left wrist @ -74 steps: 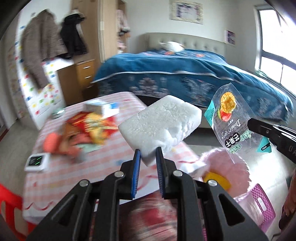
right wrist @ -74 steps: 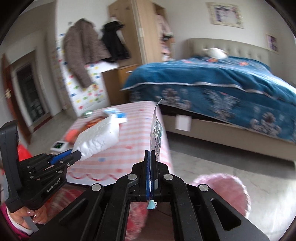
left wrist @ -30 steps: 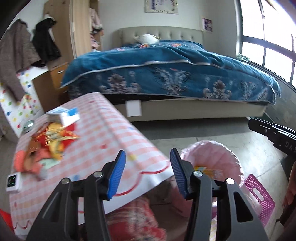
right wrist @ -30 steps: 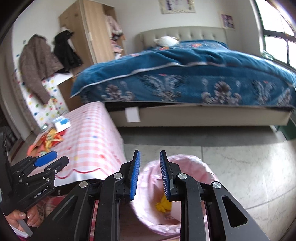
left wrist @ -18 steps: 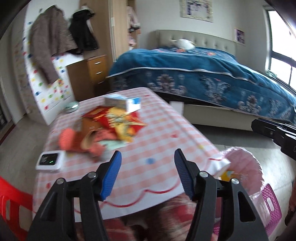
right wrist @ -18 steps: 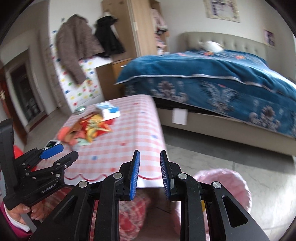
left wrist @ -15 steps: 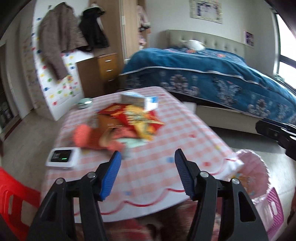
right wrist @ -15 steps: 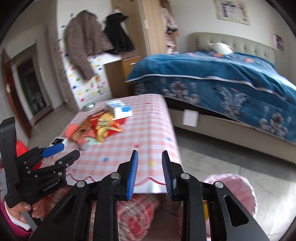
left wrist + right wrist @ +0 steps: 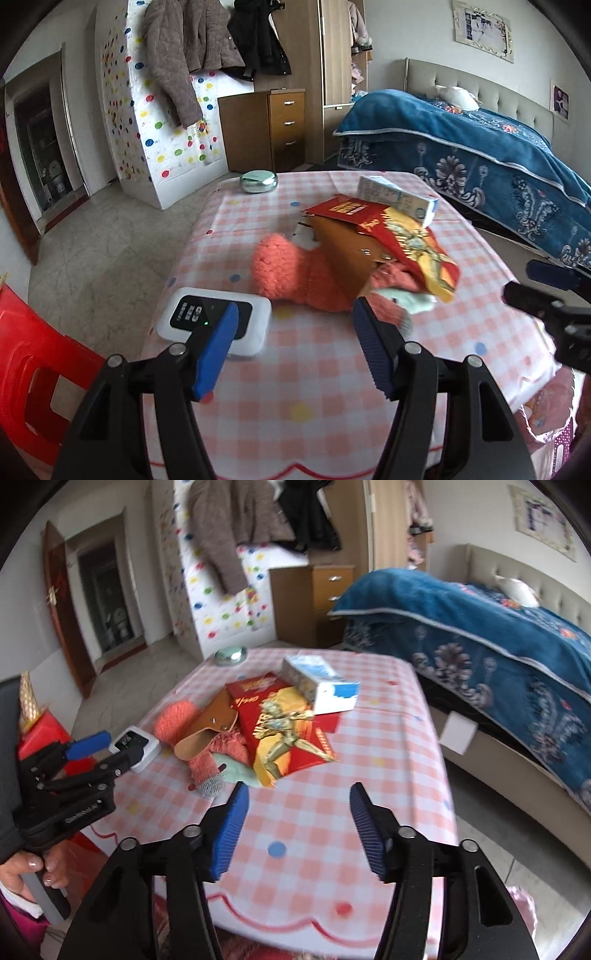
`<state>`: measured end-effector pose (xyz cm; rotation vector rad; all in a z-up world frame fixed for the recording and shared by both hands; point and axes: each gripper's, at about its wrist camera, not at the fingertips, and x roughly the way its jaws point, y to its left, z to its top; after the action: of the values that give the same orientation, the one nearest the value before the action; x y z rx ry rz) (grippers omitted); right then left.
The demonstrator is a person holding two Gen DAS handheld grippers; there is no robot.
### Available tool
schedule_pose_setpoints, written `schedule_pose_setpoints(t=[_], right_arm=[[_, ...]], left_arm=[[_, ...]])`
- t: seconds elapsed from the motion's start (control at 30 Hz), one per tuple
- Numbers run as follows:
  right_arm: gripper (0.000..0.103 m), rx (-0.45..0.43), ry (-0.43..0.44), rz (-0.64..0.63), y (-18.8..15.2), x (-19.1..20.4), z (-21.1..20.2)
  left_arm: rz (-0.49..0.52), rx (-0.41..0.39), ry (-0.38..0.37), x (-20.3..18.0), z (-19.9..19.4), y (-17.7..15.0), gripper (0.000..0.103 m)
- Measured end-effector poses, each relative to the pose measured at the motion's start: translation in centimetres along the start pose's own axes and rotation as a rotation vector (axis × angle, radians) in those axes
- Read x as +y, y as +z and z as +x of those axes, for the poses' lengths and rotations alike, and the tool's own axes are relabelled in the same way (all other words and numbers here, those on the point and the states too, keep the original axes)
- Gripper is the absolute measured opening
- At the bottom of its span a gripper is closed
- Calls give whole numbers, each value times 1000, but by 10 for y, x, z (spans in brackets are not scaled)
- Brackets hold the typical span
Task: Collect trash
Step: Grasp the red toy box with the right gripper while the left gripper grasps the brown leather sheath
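Mid-table on the pink checked tablecloth (image 9: 314, 387) lies a crumpled red-and-gold wrapper (image 9: 288, 731) heaped with an orange fuzzy sock (image 9: 291, 273). Left gripper (image 9: 295, 347) and right gripper (image 9: 297, 827), jaws just spread wide, hold nothing.

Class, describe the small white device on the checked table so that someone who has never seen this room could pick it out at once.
Find the pink-and-white checked table in front of the blue bed. At the table's near left corner, beside the fuzzy orange sock, lies the white device. It alone is a flat, rounded white slab with a black screen; the other things near it are soft or made of paper.
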<state>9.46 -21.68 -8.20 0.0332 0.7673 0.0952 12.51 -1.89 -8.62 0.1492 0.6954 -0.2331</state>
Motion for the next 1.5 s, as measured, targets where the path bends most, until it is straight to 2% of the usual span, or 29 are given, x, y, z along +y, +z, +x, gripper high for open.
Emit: schedule_pose_setpoints(t=[0.13, 0.4, 0.5, 0.53, 0.6, 0.77, 0.93, 1.03, 1.17, 1.43, 1.5], right_arm=[[85, 22, 21, -14, 10, -2, 28], [88, 74, 67, -15, 26, -15, 80], [88, 97, 115, 4, 30, -21, 93], [88, 123, 165, 27, 32, -23, 98], [89, 123, 172, 29, 35, -25, 99], [82, 128, 161, -57, 29, -11, 92], [64, 130, 161, -85, 22, 0, 76], [62, 106, 147, -87, 17, 5, 64], [60, 21, 105, -63, 16, 7, 29], [55, -38, 25, -20, 9, 1, -7], [55, -44, 16, -13, 7, -4, -13]], left_arm=[[1, 12, 3, 3, 16, 7, 63], [26, 16, -9, -10, 38, 20, 63], [27, 18, -10, -13, 44, 23, 63], [24, 19, -11, -13, 45, 24, 63], [19, 21, -9, -12, 46, 24, 63], [6, 25, -2, -10, 40, 22, 63], [1, 23, 12, -8, 30, 17, 63], [-1, 20, 18, -5, 22, 13, 63], [-12, 20, 9, -3, 14, 9, 63], [19, 22, -42, -19, 14, 9, 63], [24, 39, -47, -21, 19, 7, 57]])
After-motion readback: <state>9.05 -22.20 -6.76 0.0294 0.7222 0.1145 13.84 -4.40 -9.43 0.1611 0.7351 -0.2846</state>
